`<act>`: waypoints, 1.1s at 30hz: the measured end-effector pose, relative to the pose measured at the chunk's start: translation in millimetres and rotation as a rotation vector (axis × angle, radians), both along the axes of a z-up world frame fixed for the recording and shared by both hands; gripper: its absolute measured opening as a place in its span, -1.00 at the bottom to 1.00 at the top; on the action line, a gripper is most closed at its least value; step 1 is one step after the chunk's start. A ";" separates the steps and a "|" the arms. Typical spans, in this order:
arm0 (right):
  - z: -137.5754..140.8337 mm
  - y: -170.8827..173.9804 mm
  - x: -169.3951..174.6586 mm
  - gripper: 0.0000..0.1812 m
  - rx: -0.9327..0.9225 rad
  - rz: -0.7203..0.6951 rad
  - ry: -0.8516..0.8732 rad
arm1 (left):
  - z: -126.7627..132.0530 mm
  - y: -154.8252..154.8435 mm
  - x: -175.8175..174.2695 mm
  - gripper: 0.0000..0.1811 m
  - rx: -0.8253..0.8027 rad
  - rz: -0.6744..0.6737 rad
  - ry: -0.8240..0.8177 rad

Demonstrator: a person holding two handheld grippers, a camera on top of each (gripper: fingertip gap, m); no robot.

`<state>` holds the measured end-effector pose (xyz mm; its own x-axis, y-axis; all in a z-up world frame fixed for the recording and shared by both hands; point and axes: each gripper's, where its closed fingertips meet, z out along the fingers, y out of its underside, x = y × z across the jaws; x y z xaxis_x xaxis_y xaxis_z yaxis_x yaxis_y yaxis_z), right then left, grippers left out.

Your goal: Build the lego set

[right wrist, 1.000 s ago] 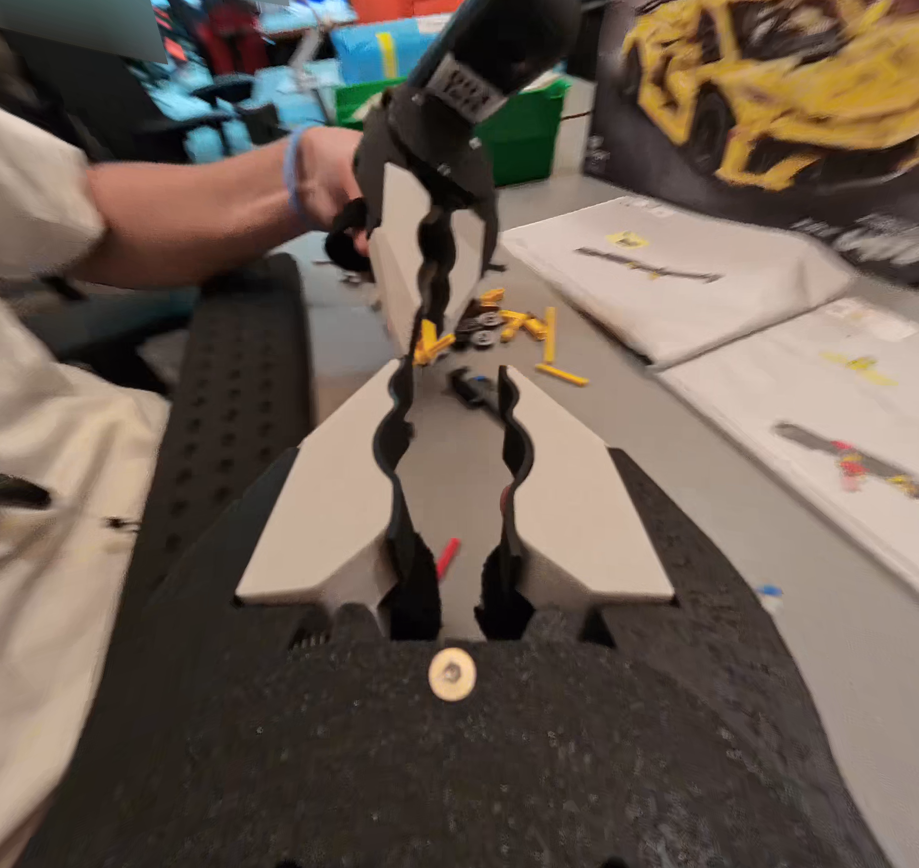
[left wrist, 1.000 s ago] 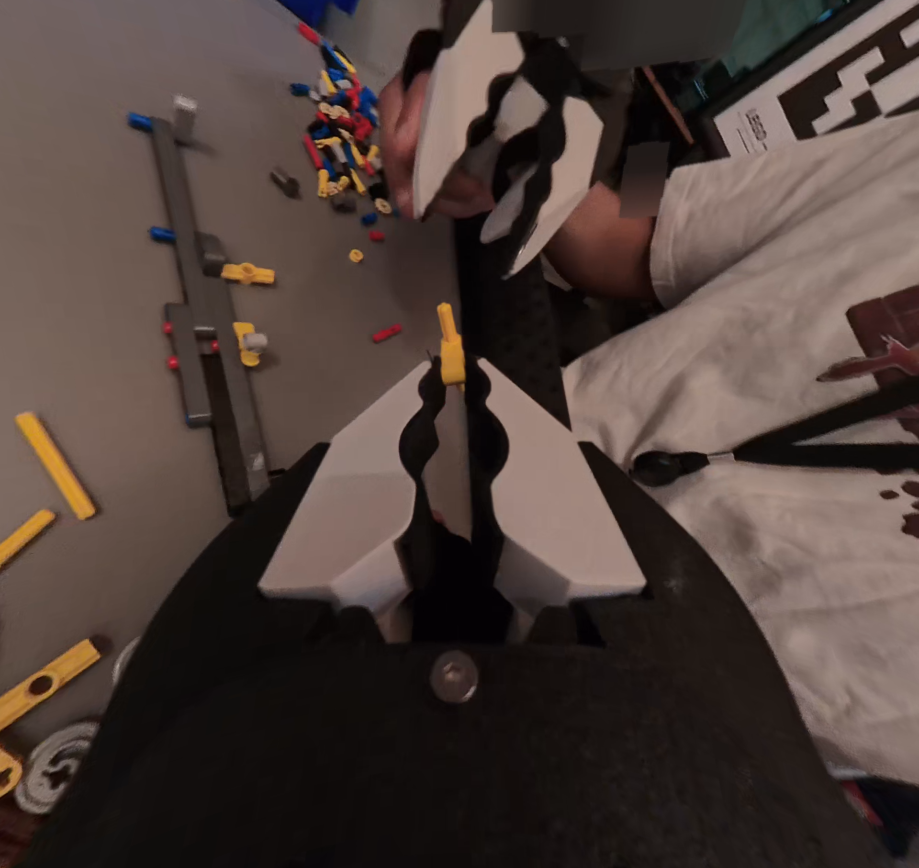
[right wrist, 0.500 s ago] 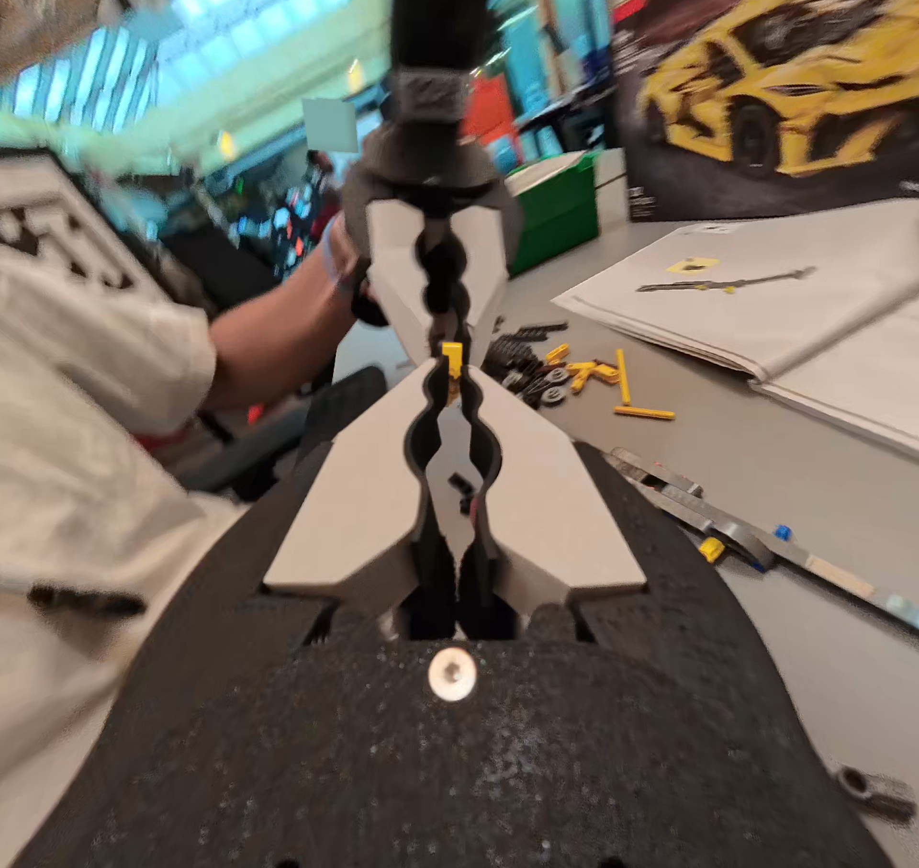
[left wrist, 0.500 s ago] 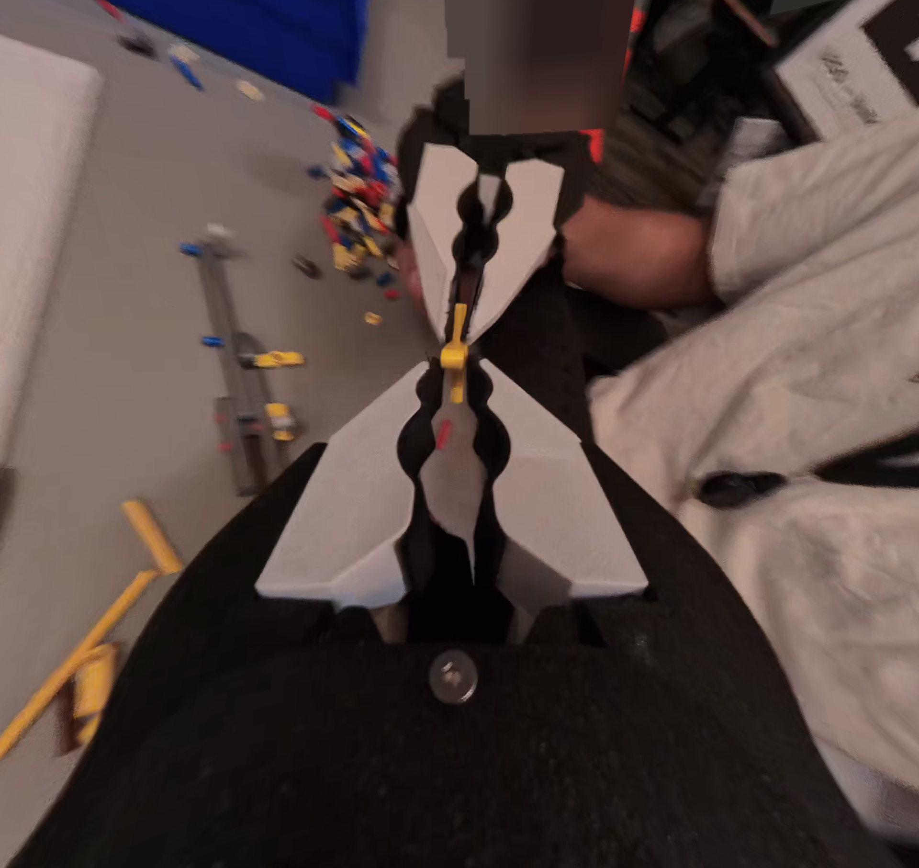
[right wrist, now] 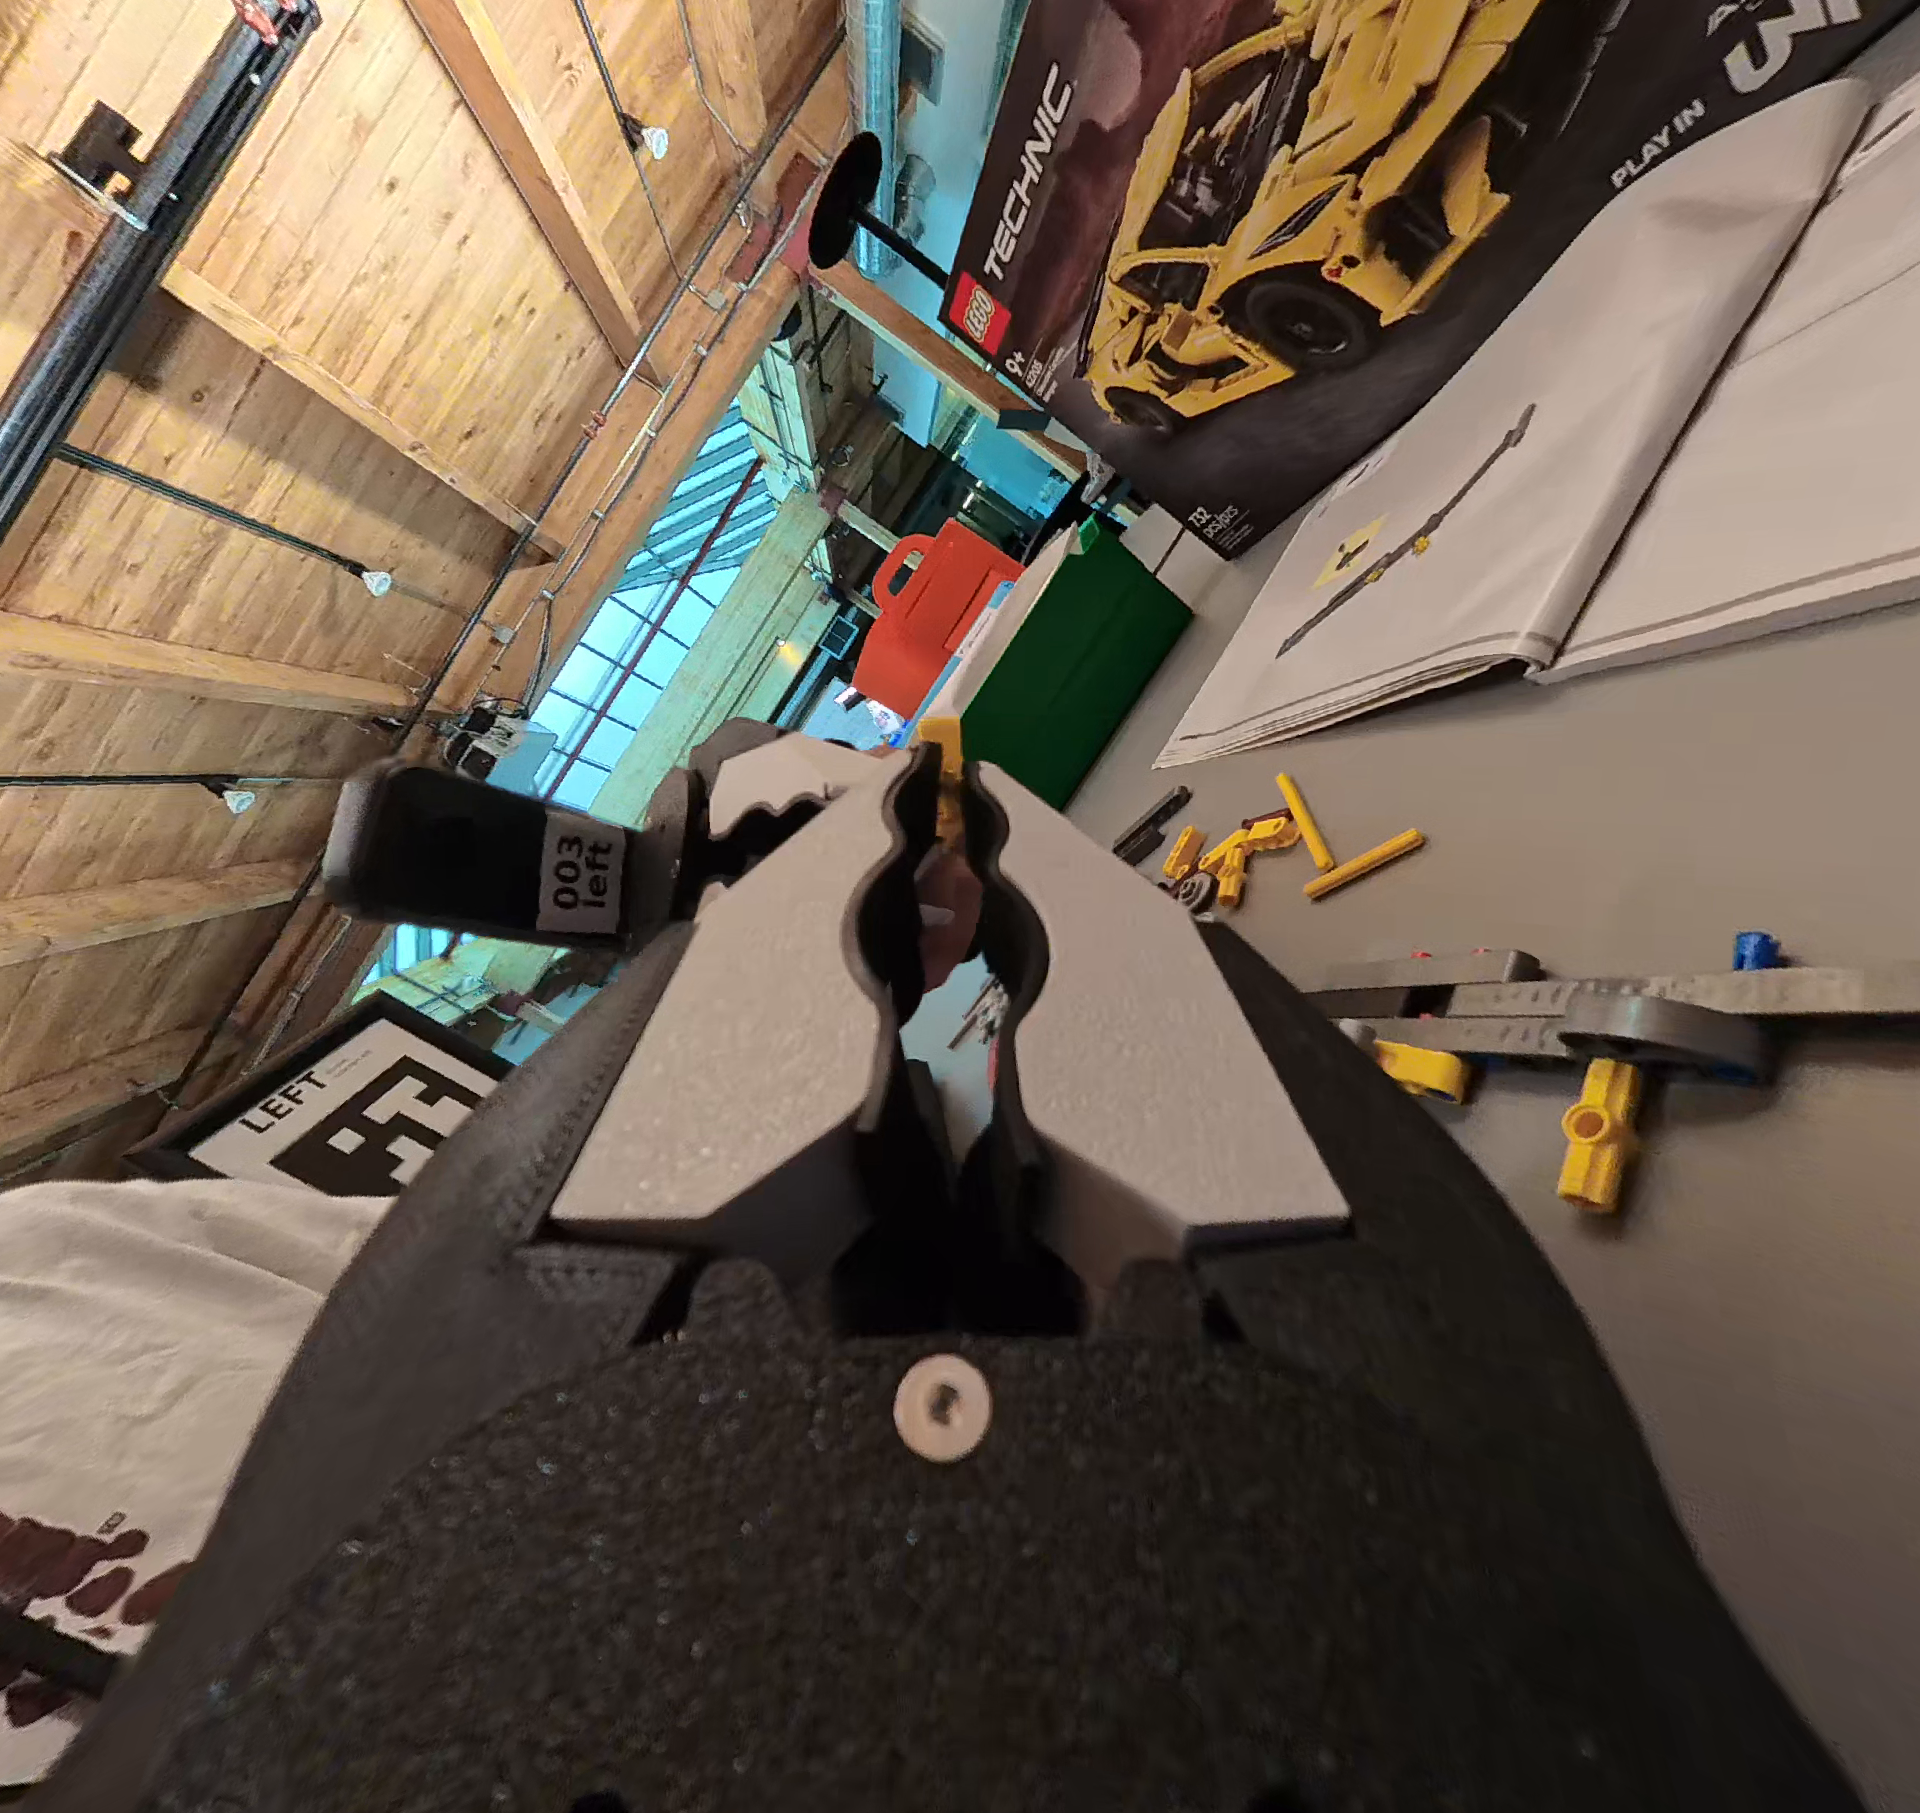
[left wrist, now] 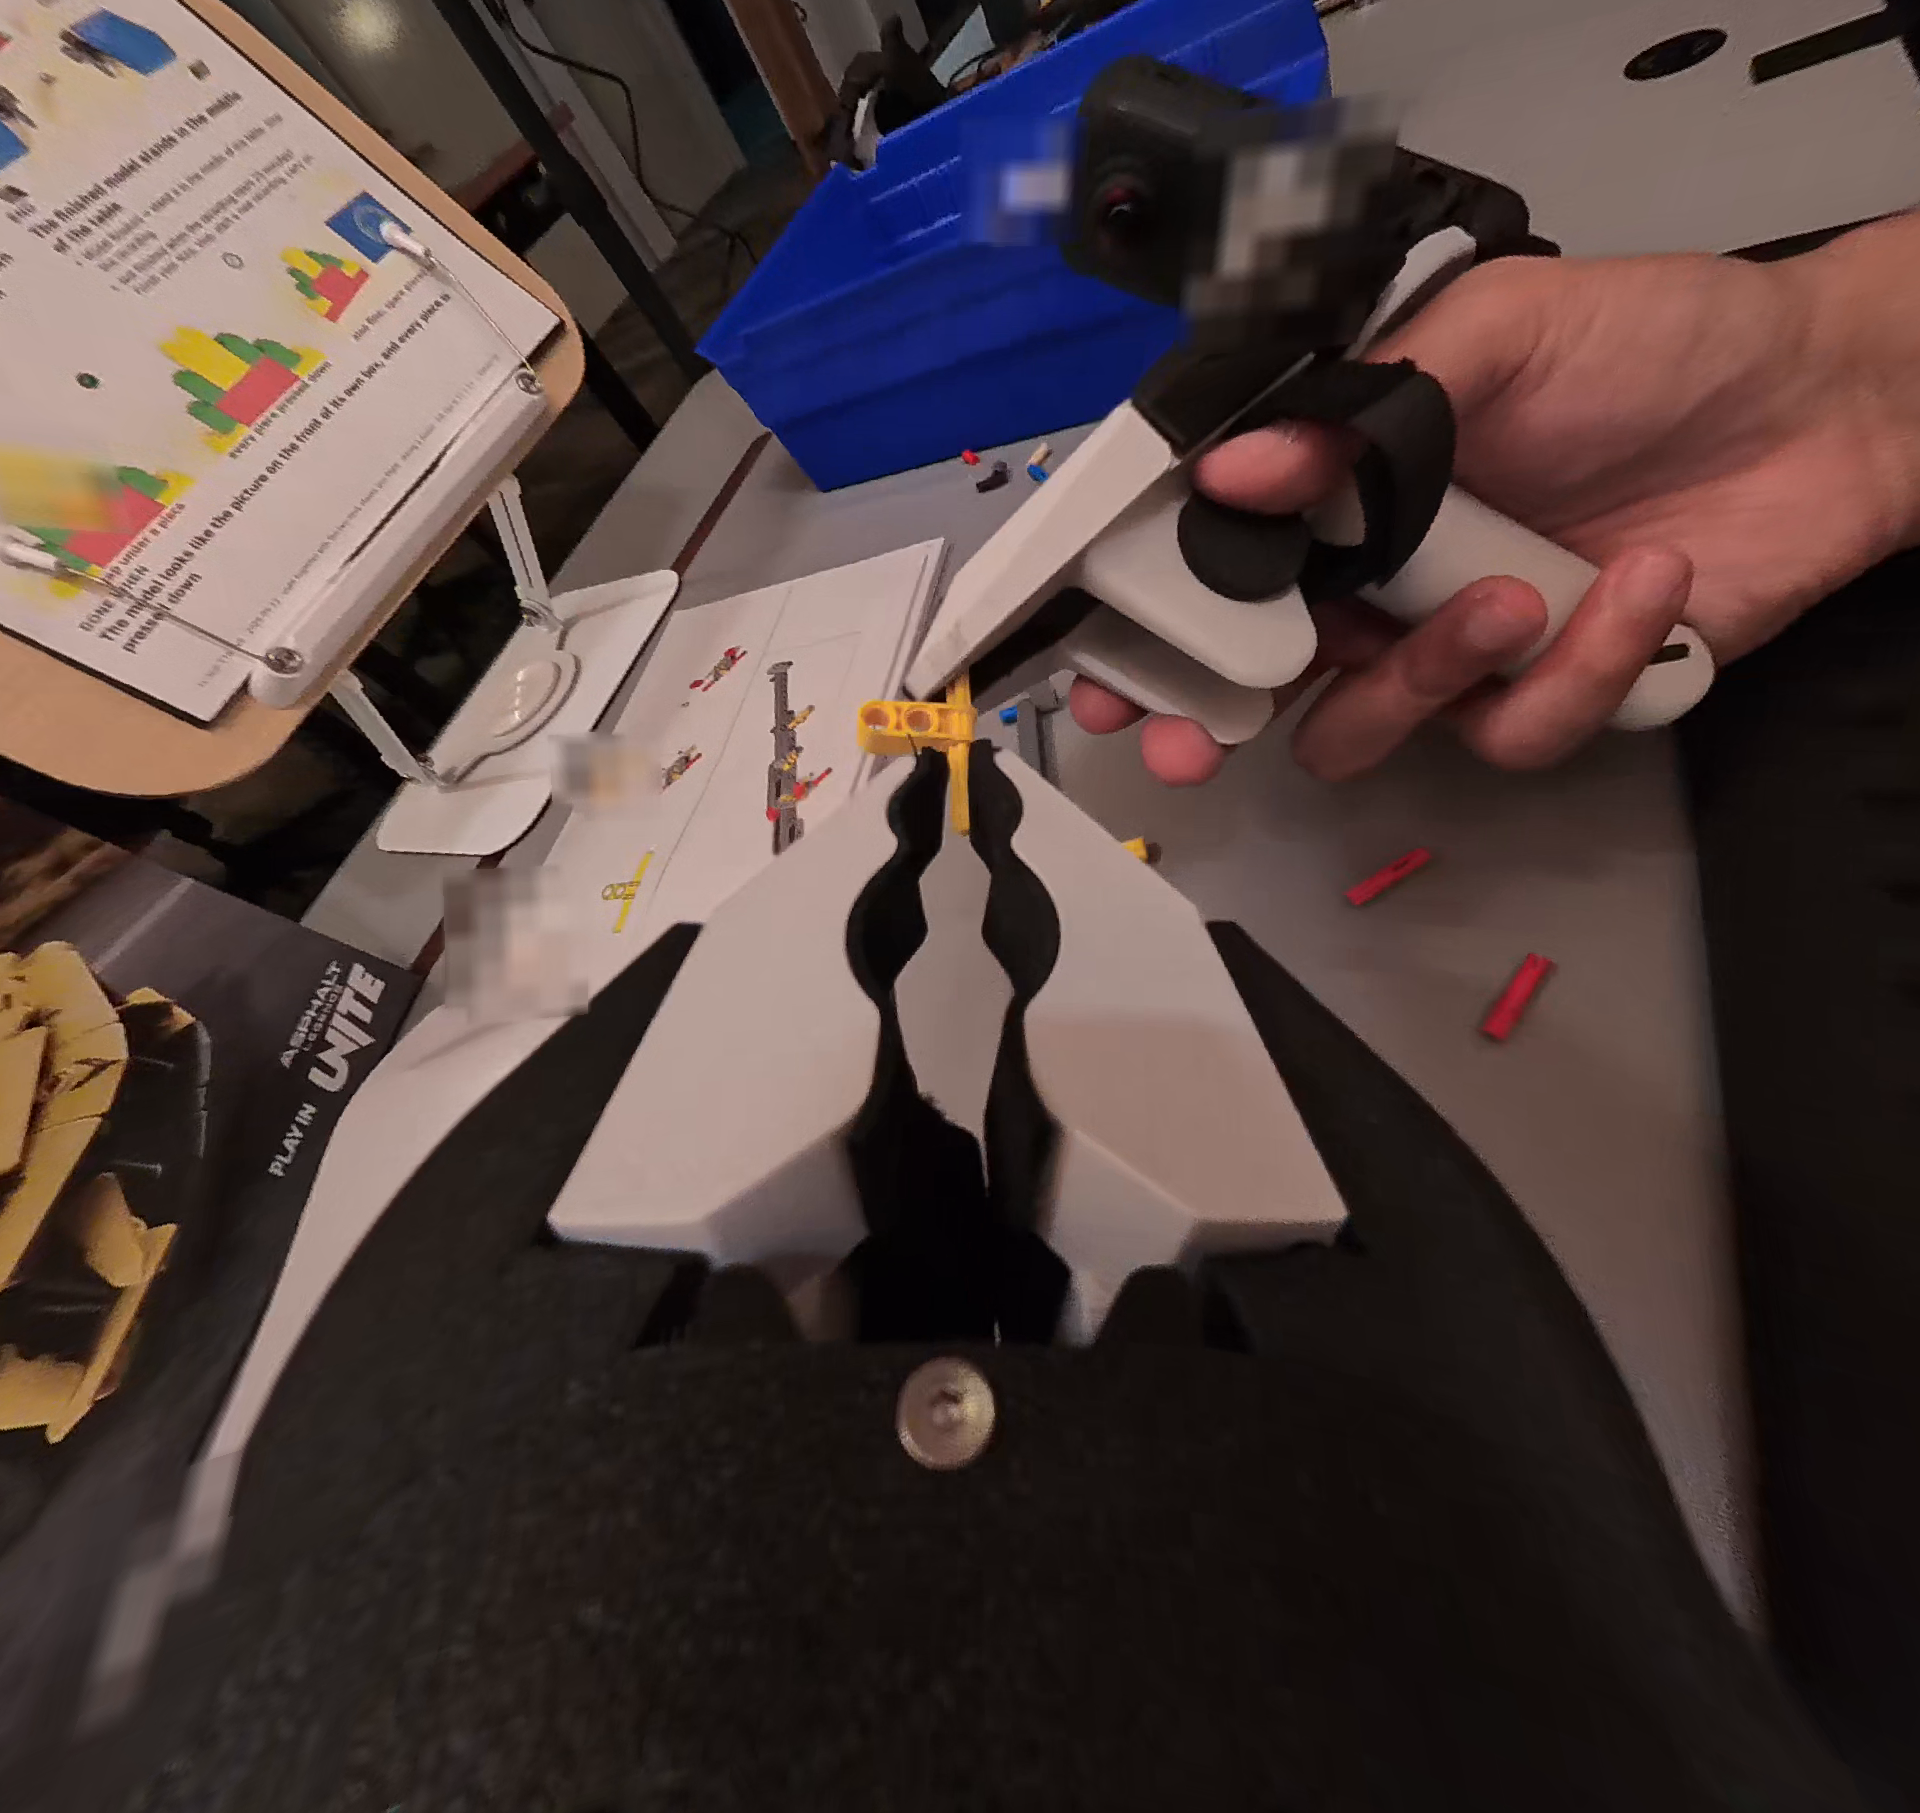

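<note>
1. While the left gripper [left wrist: 954, 776] is pointing out over the grey worktop [left wrist: 1403, 1088], its fingers are clenching a small yellow lego piece [left wrist: 920, 729] at their tips, up in the air.
2. The right gripper [left wrist: 940, 667], held in a person's hand [left wrist: 1558, 537], is meeting the same piece from the far side, and in its own view its fingers [right wrist: 1049, 890] are pinching something yellow at the tips.
3. A long grey lego assembly [right wrist: 1558, 1010] with yellow and blue connectors is lying on the worktop, right of the right gripper.
4. Loose yellow parts [right wrist: 1288, 849] are sitting farther off, near an open instruction booklet [right wrist: 1558, 516].
5. Two red pins [left wrist: 1455, 932] are lying on the worktop, right of the left gripper, and a blue bin [left wrist: 987, 288] is standing beyond.
</note>
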<state>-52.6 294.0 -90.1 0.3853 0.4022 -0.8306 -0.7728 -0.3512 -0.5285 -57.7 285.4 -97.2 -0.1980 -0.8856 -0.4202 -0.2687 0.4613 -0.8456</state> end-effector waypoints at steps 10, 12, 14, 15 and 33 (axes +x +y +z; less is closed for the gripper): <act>-2.8 -1.3 5.1 -0.97 -0.001 -0.012 0.019 | -8.9 2.3 1.6 -0.97 0.057 0.003 -0.022; -1.9 -3.3 3.7 -0.97 0.009 -0.013 -0.031 | -8.8 0.0 0.4 -0.97 0.063 -0.017 -0.036; 1.1 -5.5 6.0 -0.92 0.032 -0.051 -0.120 | -12.4 -4.6 -2.4 -0.97 0.046 -0.060 -0.023; 1.5 -5.1 14.1 -0.82 0.038 -0.112 -0.189 | -17.1 -6.9 -4.4 -0.97 0.019 -0.081 0.004; -38.5 -6.8 89.8 -0.71 -0.200 -0.511 -0.823 | -43.9 -6.5 -9.1 -0.97 -0.068 -0.065 0.105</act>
<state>37.3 287.2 -128.6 0.9613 -0.0919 -0.2597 -0.2739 -0.2187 -0.9366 -66.8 278.9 -141.1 -0.2952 -0.8954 -0.3334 -0.3287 0.4229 -0.8445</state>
